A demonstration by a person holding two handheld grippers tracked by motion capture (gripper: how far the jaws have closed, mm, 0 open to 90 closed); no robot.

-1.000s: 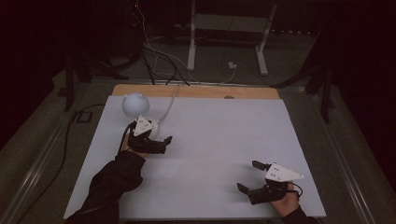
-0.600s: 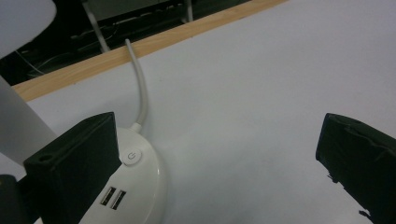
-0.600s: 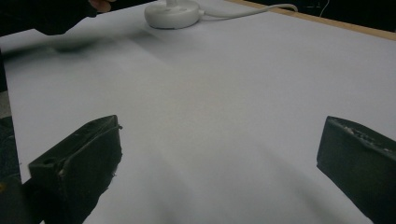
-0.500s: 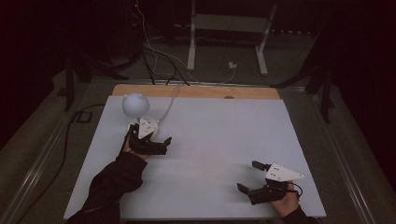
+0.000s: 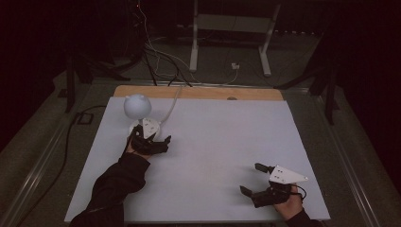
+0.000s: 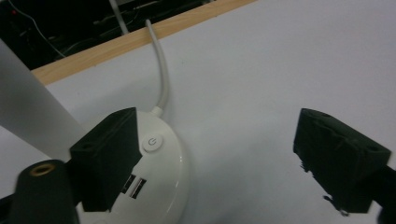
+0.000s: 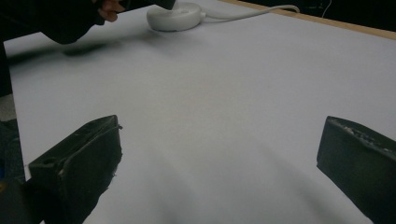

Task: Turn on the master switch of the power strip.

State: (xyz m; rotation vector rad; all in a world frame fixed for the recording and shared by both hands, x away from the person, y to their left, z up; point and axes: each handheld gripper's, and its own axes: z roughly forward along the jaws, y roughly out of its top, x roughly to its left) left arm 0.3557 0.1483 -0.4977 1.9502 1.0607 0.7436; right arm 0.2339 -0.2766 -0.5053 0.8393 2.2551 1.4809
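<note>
A white desk lamp stands at the table's far left, with a round head (image 5: 137, 105) over a flat round base (image 6: 163, 163). The base carries a power button (image 6: 151, 143), and a white cable (image 6: 161, 70) runs off the far edge. My left gripper (image 5: 150, 141) sits low at the base. In the left gripper view (image 6: 229, 149) one jaw lies over the base's top and the other hangs over bare table. Its jaws have just been closing, and the pads press on nothing. My right gripper (image 5: 250, 178) rests open near the front right, nothing between its jaws (image 7: 219, 154).
A white sheet (image 5: 213, 142) covers the table, with a wooden strip (image 5: 198, 92) along its far edge. Cables and a metal stand (image 5: 229, 28) lie on the dark floor beyond. A person's dark sleeve (image 5: 113, 184) reaches in from the front left.
The left gripper has shifted slightly at the lamp base and its jaws look a little narrower. The right gripper has kept still.
</note>
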